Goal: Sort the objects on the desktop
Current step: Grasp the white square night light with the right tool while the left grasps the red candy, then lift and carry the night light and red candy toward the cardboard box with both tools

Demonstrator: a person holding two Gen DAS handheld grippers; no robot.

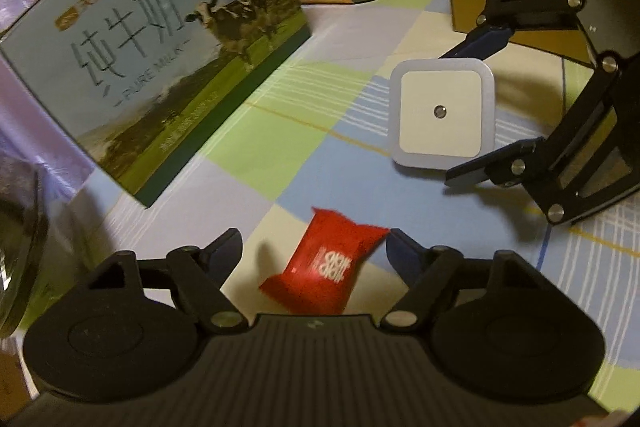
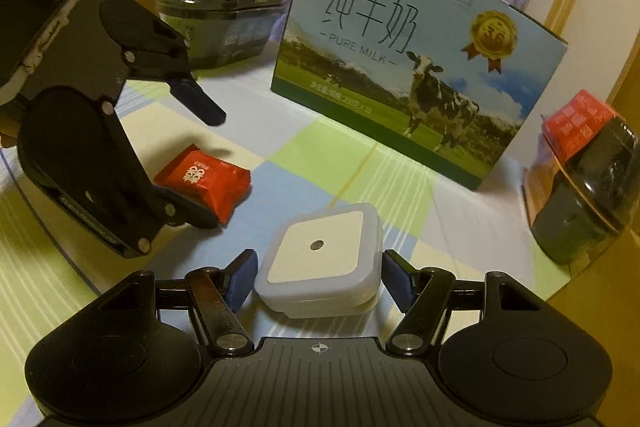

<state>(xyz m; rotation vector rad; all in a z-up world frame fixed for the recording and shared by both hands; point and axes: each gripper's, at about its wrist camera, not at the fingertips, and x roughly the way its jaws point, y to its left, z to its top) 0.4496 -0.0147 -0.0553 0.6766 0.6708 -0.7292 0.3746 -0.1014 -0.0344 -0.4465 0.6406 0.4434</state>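
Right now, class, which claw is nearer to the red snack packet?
Left. The left claw is open with the red snack packet between its fingers; the right claw is farther off, open around the white square night light.

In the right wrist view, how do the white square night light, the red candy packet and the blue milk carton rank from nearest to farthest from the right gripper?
1. White square night light: between the right gripper fingers.
2. Red candy packet: ahead-left, at the left gripper.
3. Blue milk carton: standing farthest back, centre-right.
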